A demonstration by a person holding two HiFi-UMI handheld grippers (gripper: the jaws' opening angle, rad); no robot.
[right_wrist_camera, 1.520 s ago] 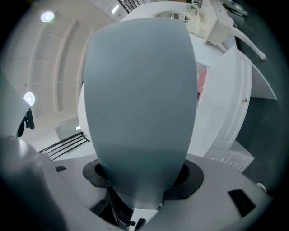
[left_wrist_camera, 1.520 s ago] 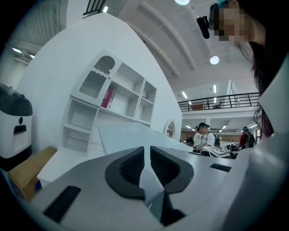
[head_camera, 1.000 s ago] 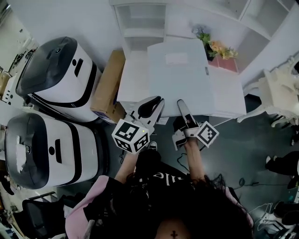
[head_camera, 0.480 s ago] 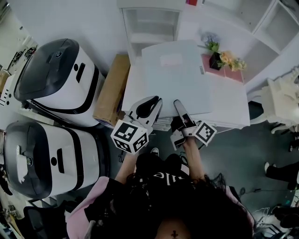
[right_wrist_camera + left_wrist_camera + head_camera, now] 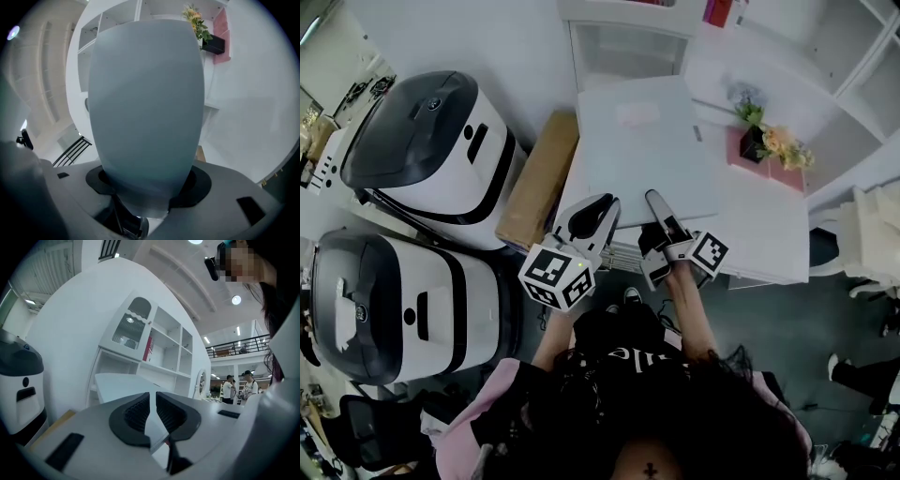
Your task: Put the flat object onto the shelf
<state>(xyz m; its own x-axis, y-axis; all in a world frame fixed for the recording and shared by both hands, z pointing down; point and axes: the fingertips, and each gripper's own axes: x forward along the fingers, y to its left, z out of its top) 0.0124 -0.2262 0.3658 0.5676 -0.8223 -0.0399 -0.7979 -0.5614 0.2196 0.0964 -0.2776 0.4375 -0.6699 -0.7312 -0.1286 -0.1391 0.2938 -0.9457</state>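
**Flat board held in both grippers, not on the shelf yet.**

We hold the flat grey-blue board [image 5: 642, 141] by its near edge, mid-frame in the head view. The left gripper [image 5: 602, 208] has its jaws pinched narrow on the thin edge. The right gripper [image 5: 657, 204] jaws clamp the same edge. The board sticks out over the white top [image 5: 759, 216], toward the white shelf [image 5: 628, 42] at the top of the frame. We think the pick-up is done. What's left is to lay the board on a shelf spot & let go. We can't tell if the board's far edge touches the white top or floats over it. The shelf is cut off at the top edge, so we can't see which spot is free. The right gripper view is nearly all board, so we see v. little ahead there.
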